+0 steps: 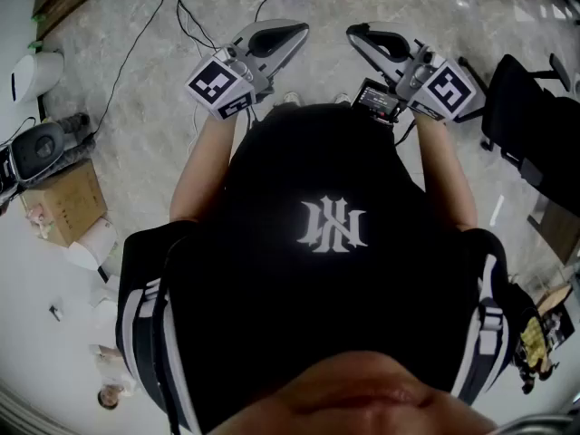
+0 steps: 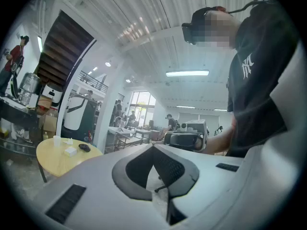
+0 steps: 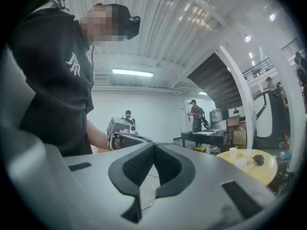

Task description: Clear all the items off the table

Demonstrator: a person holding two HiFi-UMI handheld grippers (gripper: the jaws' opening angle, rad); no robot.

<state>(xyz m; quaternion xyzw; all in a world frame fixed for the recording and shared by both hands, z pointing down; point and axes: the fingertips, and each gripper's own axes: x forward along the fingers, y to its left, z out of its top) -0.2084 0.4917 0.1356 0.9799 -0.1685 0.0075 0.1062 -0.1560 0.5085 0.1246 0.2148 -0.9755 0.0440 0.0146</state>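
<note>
A round yellow table (image 2: 57,163) stands far off at the left of the left gripper view. On it are a white cup (image 2: 56,141), a small white box (image 2: 70,151) and a dark lump (image 2: 84,147). The right gripper view has the same table (image 3: 254,172) at its right, with the cup (image 3: 233,153), the box (image 3: 241,162) and the lump (image 3: 258,159). My left gripper (image 1: 299,33) and right gripper (image 1: 355,33) are held level in front of my chest, tips pointing at each other. Both are shut with nothing between the jaws, far from the table.
In the head view the floor below holds a cardboard box (image 1: 63,202), a black round appliance (image 1: 36,148), trailing cables (image 1: 181,12) and a black chair (image 1: 530,125). Several people stand by workbenches (image 3: 211,137) in the background.
</note>
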